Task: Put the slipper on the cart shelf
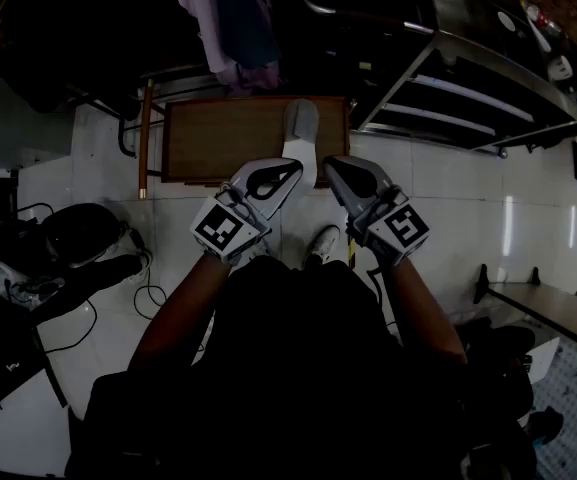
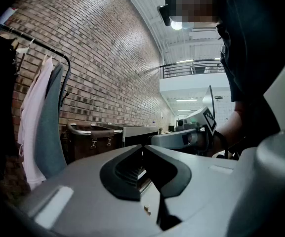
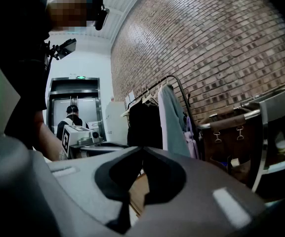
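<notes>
A grey-and-white slipper [image 1: 301,128] lies on the right part of a low brown wooden board [image 1: 218,138] on the tiled floor. Both grippers hover side by side just in front of it, pointing at it without touching it. My left gripper [image 1: 294,169] [image 2: 142,147] has its jaws together with nothing between them. My right gripper [image 1: 330,166] [image 3: 142,150] is likewise shut and empty. The metal cart [image 1: 468,88] with its slatted shelves stands at the upper right, beyond the slipper.
A clothes rack with hanging garments [image 1: 233,18] [image 3: 157,117] stands behind the board against a brick wall. Black bags and cables [image 1: 68,248] lie on the floor at left. A low table edge [image 1: 558,313] is at right. The person's shoe [image 1: 321,242] is below the grippers.
</notes>
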Available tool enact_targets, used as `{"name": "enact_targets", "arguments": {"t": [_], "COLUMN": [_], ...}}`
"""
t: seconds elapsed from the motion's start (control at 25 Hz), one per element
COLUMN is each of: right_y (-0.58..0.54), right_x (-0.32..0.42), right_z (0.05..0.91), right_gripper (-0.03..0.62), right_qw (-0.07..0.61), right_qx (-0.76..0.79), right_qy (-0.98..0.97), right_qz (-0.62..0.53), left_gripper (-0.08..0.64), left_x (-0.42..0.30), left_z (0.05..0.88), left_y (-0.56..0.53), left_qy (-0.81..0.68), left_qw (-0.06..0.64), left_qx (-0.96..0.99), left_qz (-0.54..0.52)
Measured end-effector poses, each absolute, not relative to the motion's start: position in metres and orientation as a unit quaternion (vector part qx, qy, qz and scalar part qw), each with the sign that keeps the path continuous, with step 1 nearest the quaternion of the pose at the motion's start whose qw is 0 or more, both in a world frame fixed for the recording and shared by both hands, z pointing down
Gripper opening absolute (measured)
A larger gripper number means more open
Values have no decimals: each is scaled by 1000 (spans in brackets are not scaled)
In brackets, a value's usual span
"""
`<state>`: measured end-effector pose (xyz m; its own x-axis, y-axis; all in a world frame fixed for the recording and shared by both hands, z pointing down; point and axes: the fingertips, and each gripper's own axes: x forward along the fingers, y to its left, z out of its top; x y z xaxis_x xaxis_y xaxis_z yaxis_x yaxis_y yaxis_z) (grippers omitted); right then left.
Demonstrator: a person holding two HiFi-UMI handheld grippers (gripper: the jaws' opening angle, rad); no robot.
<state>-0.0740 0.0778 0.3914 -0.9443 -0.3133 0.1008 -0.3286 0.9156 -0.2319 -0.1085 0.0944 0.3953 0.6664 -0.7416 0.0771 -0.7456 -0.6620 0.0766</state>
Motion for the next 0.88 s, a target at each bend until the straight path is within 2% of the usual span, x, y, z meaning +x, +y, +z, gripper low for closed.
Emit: {"name": "enact_targets", "arguments": {"t": [0.32,0.56,0.88], "right_y": [72,65,43], "right_x": [-51,-52,-66], "right_z": [437,497,578], "right_gripper": [2,12,26], "right_qw": [53,106,172], "right_qx": [158,163,222], "right_qy": [-970,-951,-912], "right_qz": [177,239,298], "left_gripper": [11,11,11], "left_x": [-90,-88,-113], "left_z": [407,431,458], "left_y": [91,80,56], "left_qy": [-423,-424,-390], "left_qw": [62,51,84], "left_qx": [903,903,916], "left_qz": [40,54,45]}}
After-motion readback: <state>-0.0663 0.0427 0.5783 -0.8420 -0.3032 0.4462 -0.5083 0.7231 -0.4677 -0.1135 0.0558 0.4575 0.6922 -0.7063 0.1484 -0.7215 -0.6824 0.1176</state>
